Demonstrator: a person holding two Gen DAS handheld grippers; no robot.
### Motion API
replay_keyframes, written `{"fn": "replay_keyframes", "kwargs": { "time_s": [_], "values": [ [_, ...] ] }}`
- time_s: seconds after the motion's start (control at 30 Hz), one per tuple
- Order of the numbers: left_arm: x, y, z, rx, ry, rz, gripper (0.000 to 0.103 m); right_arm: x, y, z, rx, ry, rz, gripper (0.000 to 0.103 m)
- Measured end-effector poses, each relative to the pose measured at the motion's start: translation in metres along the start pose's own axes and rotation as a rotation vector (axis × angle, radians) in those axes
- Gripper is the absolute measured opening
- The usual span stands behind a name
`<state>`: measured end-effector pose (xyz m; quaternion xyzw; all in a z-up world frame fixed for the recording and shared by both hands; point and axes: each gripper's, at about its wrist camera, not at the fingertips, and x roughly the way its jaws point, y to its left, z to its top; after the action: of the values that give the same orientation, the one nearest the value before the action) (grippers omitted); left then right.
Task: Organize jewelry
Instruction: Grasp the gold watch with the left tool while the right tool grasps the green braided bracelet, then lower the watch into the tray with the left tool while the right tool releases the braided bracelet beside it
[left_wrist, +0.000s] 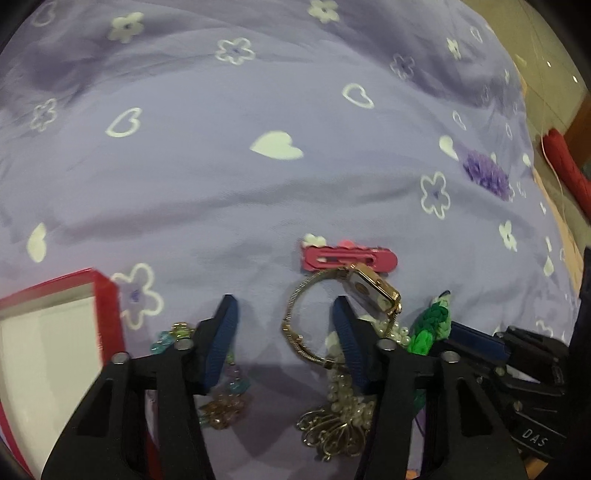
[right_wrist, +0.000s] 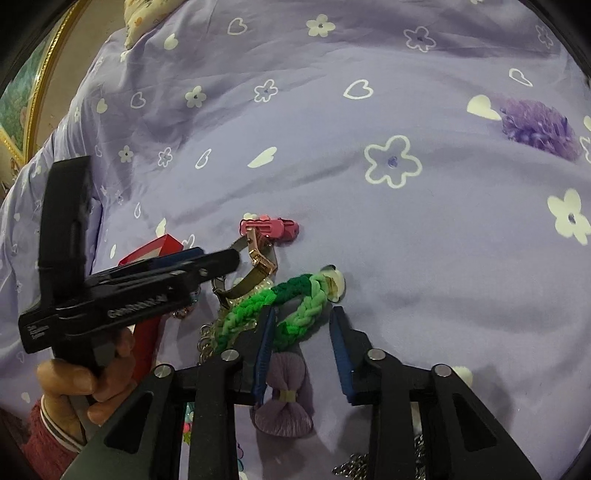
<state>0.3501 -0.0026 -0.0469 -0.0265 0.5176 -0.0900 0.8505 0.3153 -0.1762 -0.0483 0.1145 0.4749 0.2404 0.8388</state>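
A gold watch (left_wrist: 373, 291) with a mesh band lies on the purple bedsheet, next to a pink hair clip (left_wrist: 349, 257). My left gripper (left_wrist: 286, 312) is open, its jaws on either side of the watch band. A pearl and gold piece (left_wrist: 338, 417) and a beaded bracelet (left_wrist: 221, 402) lie under it. A red jewelry box (left_wrist: 55, 332) with a white lining sits at the left. My right gripper (right_wrist: 304, 319) is open over a green braided bracelet (right_wrist: 273, 314) and a lilac bow (right_wrist: 286, 398). The watch (right_wrist: 258, 266) and clip (right_wrist: 269, 227) show there too.
A purple pom-pom (right_wrist: 539, 127) lies far right on the sheet. A silver chain (right_wrist: 354, 465) lies near the bottom edge. A gold picture frame (right_wrist: 33, 92) stands beyond the bed at the left. The hand holding the left gripper (right_wrist: 88, 384) is at lower left.
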Motion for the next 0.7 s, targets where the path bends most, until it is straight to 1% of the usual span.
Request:
{"fn": "replay_keyframes", "kwargs": {
  "time_s": [0.03,0.07,0.1,0.13,0.27,0.5,0.7],
  "values": [
    [0.001,-0.002,0.000,0.011,0.001,0.004,0.031,0.000,0.001,0.000,-0.005,-0.003,-0.005,0.016],
    [0.001,-0.004,0.000,0.019,-0.001,0.004,0.026,0.000,0.001,0.000,-0.008,-0.007,-0.005,0.016],
    [0.000,-0.005,-0.001,0.028,-0.004,-0.003,0.012,-0.001,0.001,-0.001,-0.008,-0.013,-0.004,0.015],
    [0.000,-0.006,-0.001,0.031,-0.003,-0.003,0.007,-0.002,0.001,-0.001,-0.007,-0.019,-0.004,0.014],
    [-0.009,-0.002,-0.003,0.017,-0.018,-0.037,0.007,-0.013,0.000,-0.003,0.001,-0.051,-0.004,0.012],
    [-0.052,0.009,-0.024,-0.037,-0.087,-0.083,0.007,-0.041,0.006,-0.005,-0.003,-0.104,0.020,0.011],
    [-0.090,0.029,-0.043,-0.119,-0.153,-0.108,0.007,-0.049,0.023,-0.008,-0.019,-0.115,0.045,0.010]
  ]
}}
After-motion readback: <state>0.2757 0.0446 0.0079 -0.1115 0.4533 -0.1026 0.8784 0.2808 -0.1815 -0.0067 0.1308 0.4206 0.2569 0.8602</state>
